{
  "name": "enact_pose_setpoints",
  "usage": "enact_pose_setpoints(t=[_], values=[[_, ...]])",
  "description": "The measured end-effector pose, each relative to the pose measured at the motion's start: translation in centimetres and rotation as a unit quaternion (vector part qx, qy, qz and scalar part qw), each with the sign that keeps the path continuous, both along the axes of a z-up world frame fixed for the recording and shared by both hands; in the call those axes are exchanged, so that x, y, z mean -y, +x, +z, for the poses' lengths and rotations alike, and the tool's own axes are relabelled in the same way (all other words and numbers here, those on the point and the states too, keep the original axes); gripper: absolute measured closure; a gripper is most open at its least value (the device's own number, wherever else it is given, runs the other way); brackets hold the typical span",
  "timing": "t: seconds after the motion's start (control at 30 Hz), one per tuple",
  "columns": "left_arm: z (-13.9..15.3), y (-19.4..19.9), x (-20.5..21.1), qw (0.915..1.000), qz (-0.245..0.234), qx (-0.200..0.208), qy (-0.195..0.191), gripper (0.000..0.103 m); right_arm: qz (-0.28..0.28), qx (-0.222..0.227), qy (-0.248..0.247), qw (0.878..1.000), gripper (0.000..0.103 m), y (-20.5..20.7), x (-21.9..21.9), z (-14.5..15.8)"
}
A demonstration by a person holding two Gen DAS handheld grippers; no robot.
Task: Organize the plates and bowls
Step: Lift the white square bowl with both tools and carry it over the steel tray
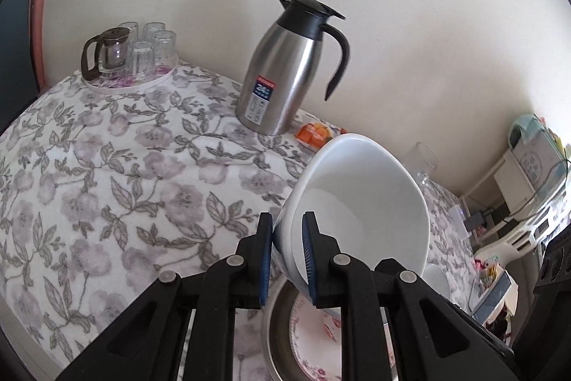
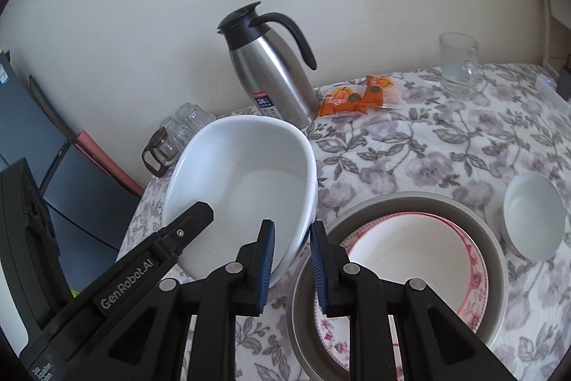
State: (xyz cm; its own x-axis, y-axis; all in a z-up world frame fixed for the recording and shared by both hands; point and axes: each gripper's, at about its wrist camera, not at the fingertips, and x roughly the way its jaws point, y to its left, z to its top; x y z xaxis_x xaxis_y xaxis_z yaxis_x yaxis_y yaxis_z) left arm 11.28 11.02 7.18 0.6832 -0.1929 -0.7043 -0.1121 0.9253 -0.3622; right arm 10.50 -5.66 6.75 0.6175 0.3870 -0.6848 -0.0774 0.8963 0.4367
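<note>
Gripping opposite rim sections, the left gripper [image 1: 288,259] and right gripper [image 2: 292,265] are both clamped on the tilted white bowl [image 2: 242,184], held beside the grey pan [image 2: 496,259].

White bowl [image 2: 246,181], red-patterned white plate [image 2: 410,259], grey pan [image 2: 496,256], grey-floral white tablecloth [image 1: 107,184], steel-and-black jug [image 1: 285,70].
</note>
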Motion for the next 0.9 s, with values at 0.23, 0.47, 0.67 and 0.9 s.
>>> enact_pose_setpoints(t=[0.23, 0.47, 0.67, 0.9], values=[[0.2, -0.5, 2.2, 0.9998, -0.021, -0.003, 0.001, 0.086, -0.018, -0.001, 0.008, 1.000, 0.081, -1.3, 2.4, -0.5], [0.9, -1.0, 4.9, 0.9990, -0.042, 0.002, 0.015, 0.086, -0.036, 0.005, 0.007, 0.999, 0.081, -2.3, 4.7, -0.2], [1.5, -1.5, 6.5, 0.9983, -0.053, 0.008, 0.022, 0.086, -0.042, 0.012, 0.007, 0.999, 0.081, -3.0, 6.3, 0.3], [1.7, -1.8, 8.3, 0.9976, -0.063, 0.005, 0.026, 0.086, -0.046, 0.014, 0.007, 0.999, 0.081, -3.6, 8.1, 0.6]])
